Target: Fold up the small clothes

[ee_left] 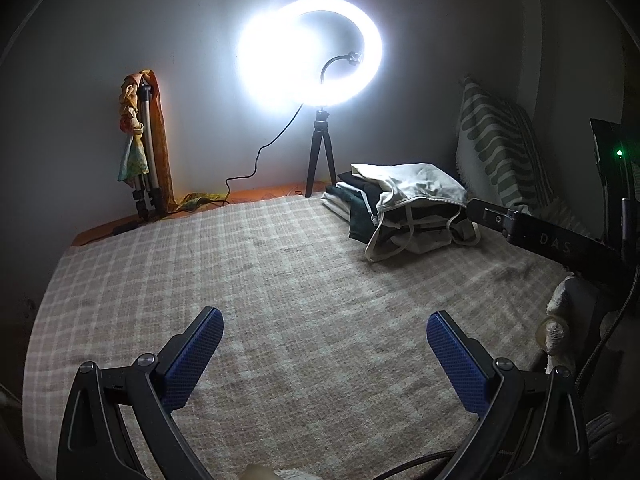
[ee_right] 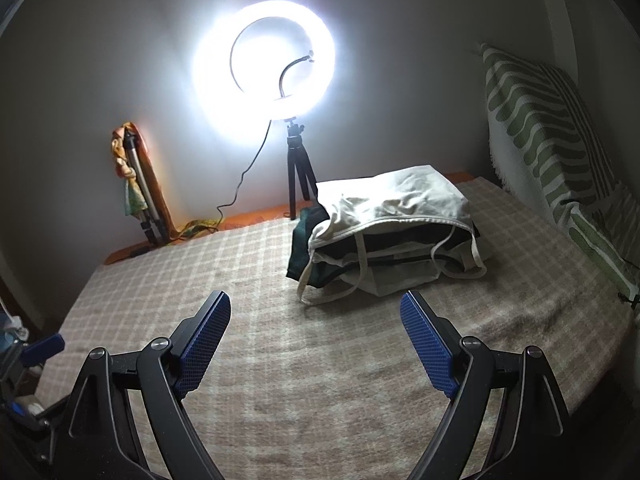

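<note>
A pile of small clothes (ee_left: 408,208) lies on the checked bed cover (ee_left: 280,280) at the back right, with a white garment on top and dark ones under it. It also shows in the right wrist view (ee_right: 392,236). My left gripper (ee_left: 325,334) is open and empty, low over the bare cover, well short of the pile. My right gripper (ee_right: 316,316) is open and empty, just in front of the pile. The right gripper's black body (ee_left: 540,236) reaches in from the right in the left wrist view.
A lit ring light on a small tripod (ee_left: 316,52) stands at the back by the wall, its cable trailing left. A folded tripod draped in coloured cloth (ee_left: 144,148) leans at the back left. A green striped pillow (ee_right: 548,132) lies along the right side.
</note>
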